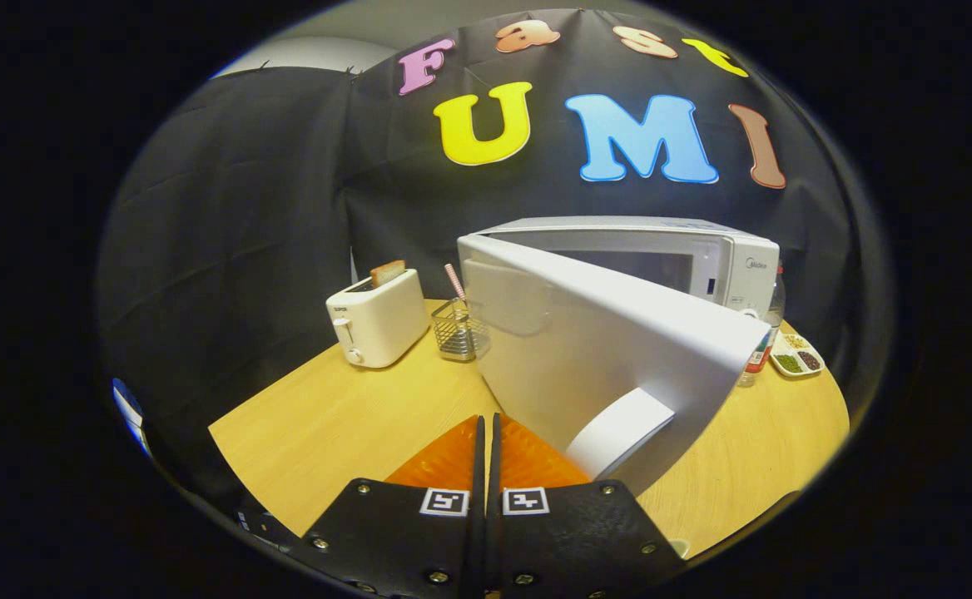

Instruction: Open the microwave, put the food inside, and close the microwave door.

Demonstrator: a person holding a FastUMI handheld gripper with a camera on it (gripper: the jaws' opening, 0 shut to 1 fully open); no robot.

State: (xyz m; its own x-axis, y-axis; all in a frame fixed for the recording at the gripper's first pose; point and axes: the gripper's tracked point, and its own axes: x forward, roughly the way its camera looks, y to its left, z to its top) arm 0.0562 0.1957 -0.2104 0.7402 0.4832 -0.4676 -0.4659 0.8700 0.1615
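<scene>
At one o'clock from the gripper (486, 426), just ahead, the microwave (736, 258) door (602, 349) is swung open toward it. Its fingers are pressed together, nothing pinched. Door's free edge lies nearest.

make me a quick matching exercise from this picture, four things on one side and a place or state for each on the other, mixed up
Things:
1. microwave door
2. toaster
3. wire basket
4. gripper fingers

Places or states:
A. shut together, nothing between them
B. between the toaster and the microwave door
C. swung open toward the fingers
D. toast standing in its slot

Pairs: 1-C, 2-D, 3-B, 4-A
</scene>
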